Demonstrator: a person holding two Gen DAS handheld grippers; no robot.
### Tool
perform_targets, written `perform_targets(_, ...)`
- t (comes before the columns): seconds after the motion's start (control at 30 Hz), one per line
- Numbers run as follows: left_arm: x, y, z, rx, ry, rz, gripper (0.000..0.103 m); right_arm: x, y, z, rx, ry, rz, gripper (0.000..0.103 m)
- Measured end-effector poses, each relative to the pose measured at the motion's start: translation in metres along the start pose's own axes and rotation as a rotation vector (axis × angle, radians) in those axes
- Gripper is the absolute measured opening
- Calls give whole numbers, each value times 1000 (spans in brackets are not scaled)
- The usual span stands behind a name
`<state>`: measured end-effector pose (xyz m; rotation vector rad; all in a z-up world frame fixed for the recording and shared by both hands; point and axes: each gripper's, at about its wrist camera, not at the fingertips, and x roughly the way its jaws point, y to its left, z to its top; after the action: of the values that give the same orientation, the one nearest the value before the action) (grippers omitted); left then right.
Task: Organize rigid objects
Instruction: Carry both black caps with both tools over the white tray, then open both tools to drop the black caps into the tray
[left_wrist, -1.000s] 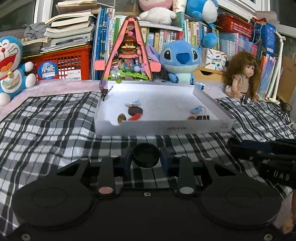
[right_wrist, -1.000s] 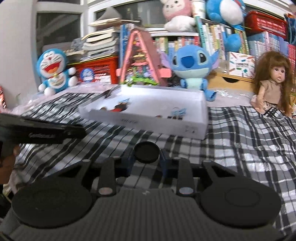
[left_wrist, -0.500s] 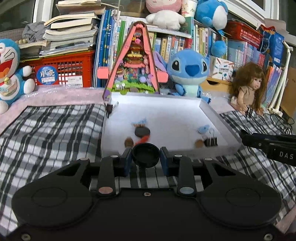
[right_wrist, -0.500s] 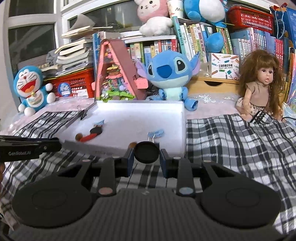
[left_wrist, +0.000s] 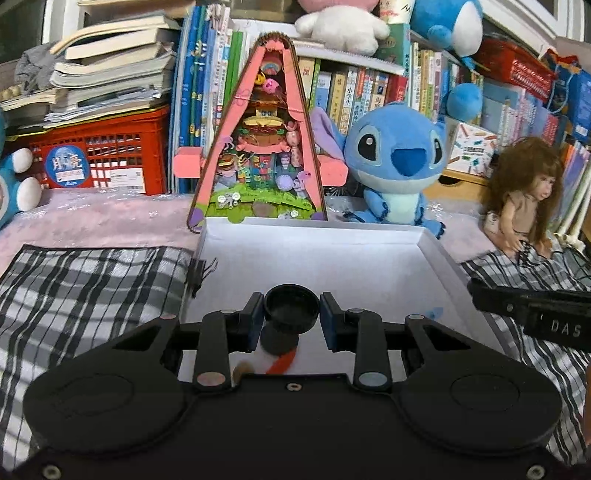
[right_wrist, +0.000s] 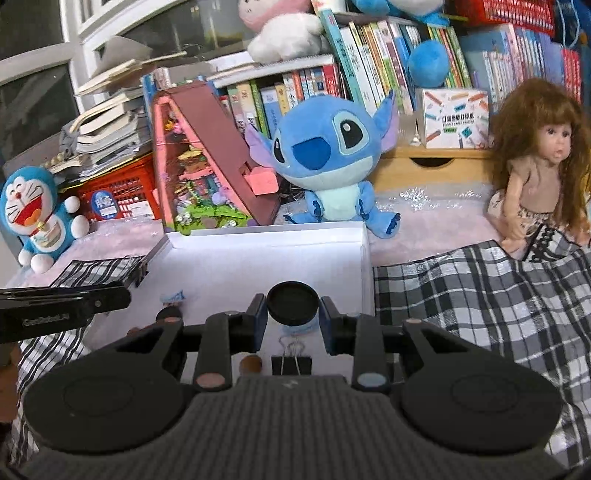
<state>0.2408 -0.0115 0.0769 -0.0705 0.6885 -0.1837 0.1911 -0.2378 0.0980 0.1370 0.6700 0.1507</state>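
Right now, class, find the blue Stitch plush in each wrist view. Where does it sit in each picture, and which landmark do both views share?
Left wrist view: the Stitch plush sits right of centre, behind the far right corner of the white tray.
Right wrist view: the Stitch plush sits near centre, behind the tray's far rim.
Shared landmark: the pink triangular toy house, just left of the plush in both.

Your left gripper (left_wrist: 291, 317) hangs over the near end of the white tray (left_wrist: 439, 254), pinching a black cap (left_wrist: 291, 308), with the right gripper (left_wrist: 532, 314) just right of it.
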Motion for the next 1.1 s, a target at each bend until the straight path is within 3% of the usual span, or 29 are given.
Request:
perform_targets(0.43, 65, -5, 17, 4, 42, 72, 30, 61, -3, 17, 42, 107, -11, 36)
perform_targets(1.1, 103, -2, 7, 8, 99, 111, 31, 108, -5, 15, 48, 189, -27, 36)
